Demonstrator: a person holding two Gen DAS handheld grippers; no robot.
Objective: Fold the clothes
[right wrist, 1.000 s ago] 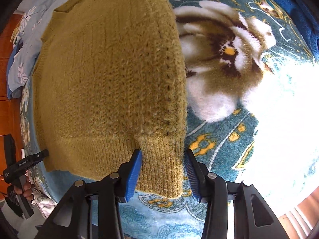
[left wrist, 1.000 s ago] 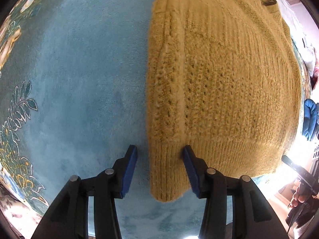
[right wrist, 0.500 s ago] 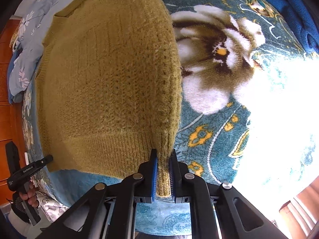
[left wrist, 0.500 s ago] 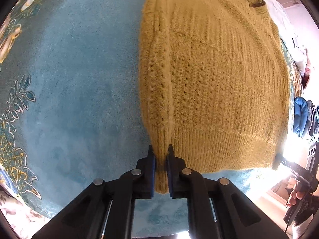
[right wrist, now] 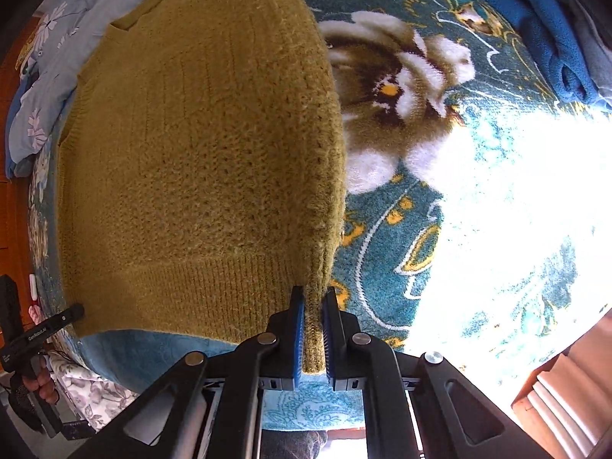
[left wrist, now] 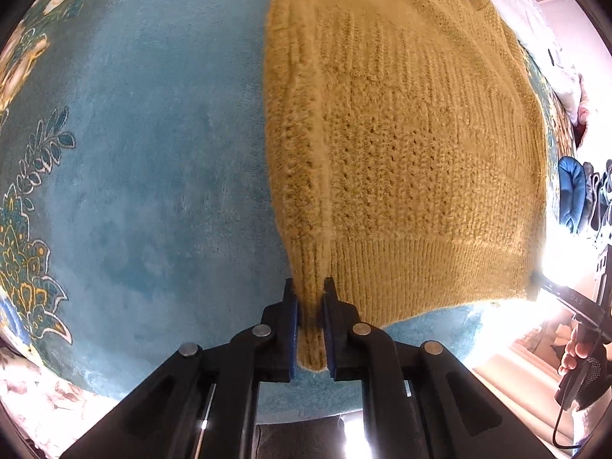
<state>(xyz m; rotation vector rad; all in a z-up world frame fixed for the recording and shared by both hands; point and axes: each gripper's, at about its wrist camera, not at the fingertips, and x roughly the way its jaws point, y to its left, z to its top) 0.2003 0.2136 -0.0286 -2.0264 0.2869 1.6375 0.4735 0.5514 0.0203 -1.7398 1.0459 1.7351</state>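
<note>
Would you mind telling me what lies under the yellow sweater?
The sweater lies flat on a teal flowered blanket, which shows all around it. A pale floral sheet sits beyond its collar. Whatever is directly beneath the knit is covered. Both tools pinch its hem corners.

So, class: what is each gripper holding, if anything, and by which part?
Both hold the mustard knitted sweater. The left gripper is shut on the ribbed hem at its left bottom corner; the right gripper is shut on the ribbed hem at its right bottom corner.

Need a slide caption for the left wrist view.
Left claw shut on the mustard sweater's ribbed hem corner, above teal carpet.
</note>
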